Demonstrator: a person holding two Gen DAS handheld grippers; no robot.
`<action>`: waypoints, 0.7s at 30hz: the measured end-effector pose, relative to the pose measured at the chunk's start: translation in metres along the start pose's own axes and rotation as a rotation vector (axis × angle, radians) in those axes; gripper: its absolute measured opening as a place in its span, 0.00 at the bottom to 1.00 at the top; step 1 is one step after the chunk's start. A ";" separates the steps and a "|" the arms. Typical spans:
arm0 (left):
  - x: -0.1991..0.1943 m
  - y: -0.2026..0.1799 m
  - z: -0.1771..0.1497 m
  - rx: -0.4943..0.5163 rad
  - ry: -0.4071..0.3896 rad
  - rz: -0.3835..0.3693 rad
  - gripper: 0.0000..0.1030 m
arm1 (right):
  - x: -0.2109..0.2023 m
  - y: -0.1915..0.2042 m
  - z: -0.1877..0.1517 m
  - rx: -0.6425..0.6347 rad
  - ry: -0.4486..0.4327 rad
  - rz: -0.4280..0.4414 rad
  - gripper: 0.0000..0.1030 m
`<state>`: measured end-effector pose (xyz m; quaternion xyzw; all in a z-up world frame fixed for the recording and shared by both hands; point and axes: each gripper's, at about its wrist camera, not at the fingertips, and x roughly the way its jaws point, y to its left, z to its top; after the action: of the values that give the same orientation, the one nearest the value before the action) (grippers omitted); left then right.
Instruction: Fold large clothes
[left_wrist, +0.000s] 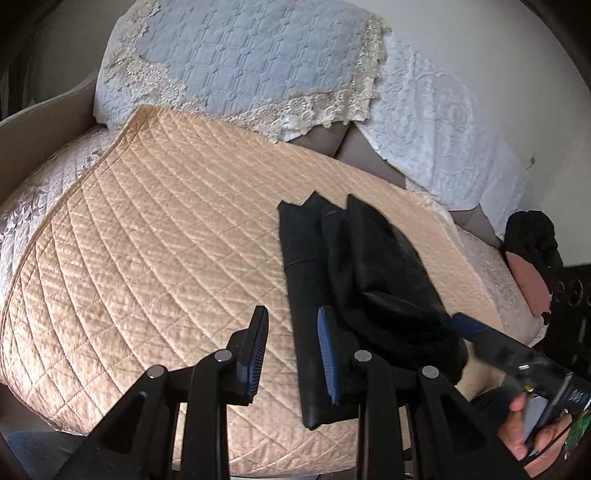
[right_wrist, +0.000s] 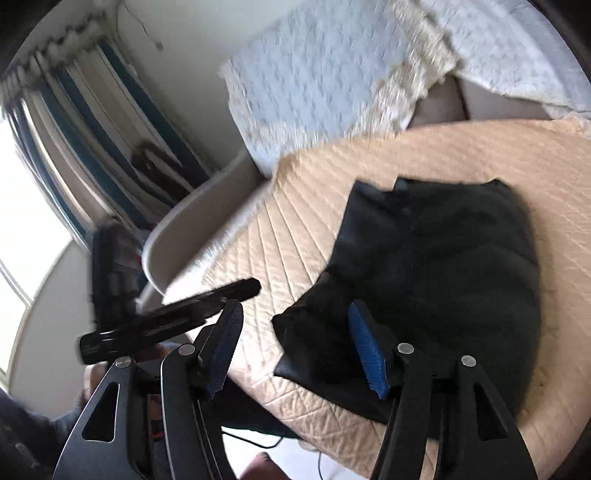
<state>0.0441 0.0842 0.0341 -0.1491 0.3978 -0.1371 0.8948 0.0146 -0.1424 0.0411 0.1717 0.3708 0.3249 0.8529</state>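
The left gripper (left_wrist: 291, 347) and right gripper (right_wrist: 295, 345) both hover spread apart, empty, over the folded black garment (left_wrist: 354, 280) on the peach quilt (left_wrist: 155, 240), lace-trimmed pillows (left_wrist: 240, 59) behind.

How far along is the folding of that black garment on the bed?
Well along, it seems: the black garment lies on the peach quilt in a narrow bundle with layers overlapping. Nothing is gripped; the left gripper and right gripper are open. Its rumpled near end probably still needs tidying.
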 end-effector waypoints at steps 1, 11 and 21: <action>-0.001 -0.004 0.001 0.006 -0.001 -0.014 0.27 | -0.009 -0.004 -0.001 0.013 -0.024 -0.001 0.58; 0.009 -0.065 0.021 0.092 -0.004 -0.116 0.36 | 0.035 -0.035 -0.031 0.012 0.051 -0.189 0.22; 0.061 -0.050 -0.029 0.137 0.051 -0.035 0.39 | -0.002 -0.052 -0.029 0.020 0.007 -0.198 0.21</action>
<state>0.0551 0.0117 -0.0069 -0.0907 0.4074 -0.1834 0.8900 0.0142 -0.1805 -0.0049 0.1417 0.3923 0.2359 0.8777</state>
